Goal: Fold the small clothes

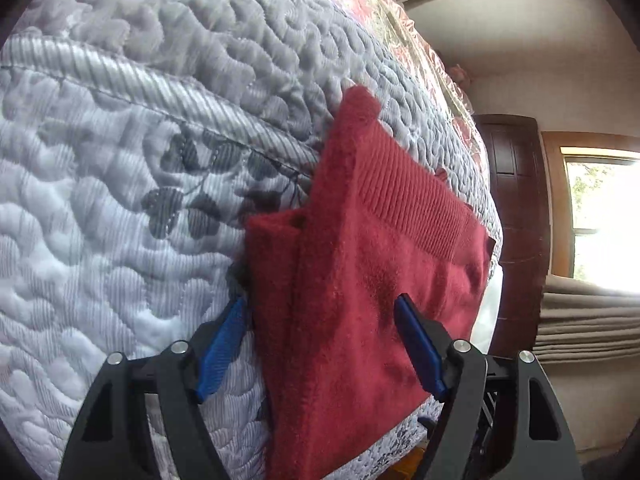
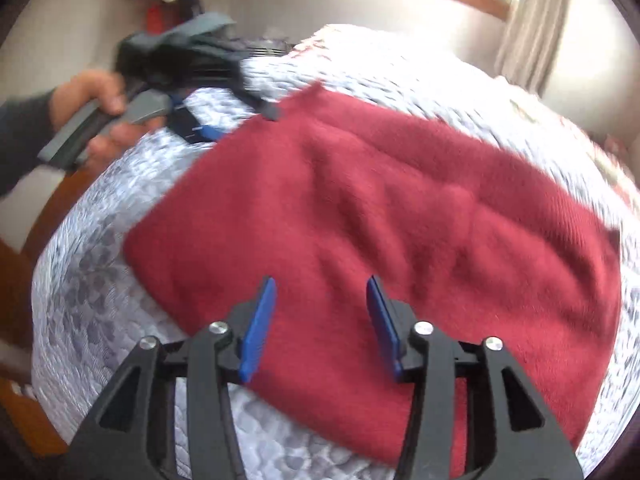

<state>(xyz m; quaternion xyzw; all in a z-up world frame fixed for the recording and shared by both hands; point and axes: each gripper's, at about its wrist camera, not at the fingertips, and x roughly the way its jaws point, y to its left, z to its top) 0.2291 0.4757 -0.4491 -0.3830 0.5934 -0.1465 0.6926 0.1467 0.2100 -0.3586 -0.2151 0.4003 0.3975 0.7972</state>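
A dark red knitted garment (image 1: 360,264) lies folded on the grey quilted bed (image 1: 120,184), its ribbed hem (image 1: 416,196) facing up. My left gripper (image 1: 320,304) stands open just over the garment's near edge, with one blue finger on each side of a fold. In the right wrist view the same red garment (image 2: 380,216) spreads flat, blurred by motion. My right gripper (image 2: 322,284) hangs open above its near part, holding nothing. The left gripper (image 2: 232,120) shows there at the garment's far left corner, held by a person's hand (image 2: 100,116).
The quilted bed cover (image 2: 88,280) drops off at the edges, with wooden floor (image 2: 16,264) at the left. A dark wooden door (image 1: 516,208), a window (image 1: 600,220) and beige curtains (image 1: 588,320) stand beyond the bed. A floral blanket (image 1: 360,4) lies further up the bed.
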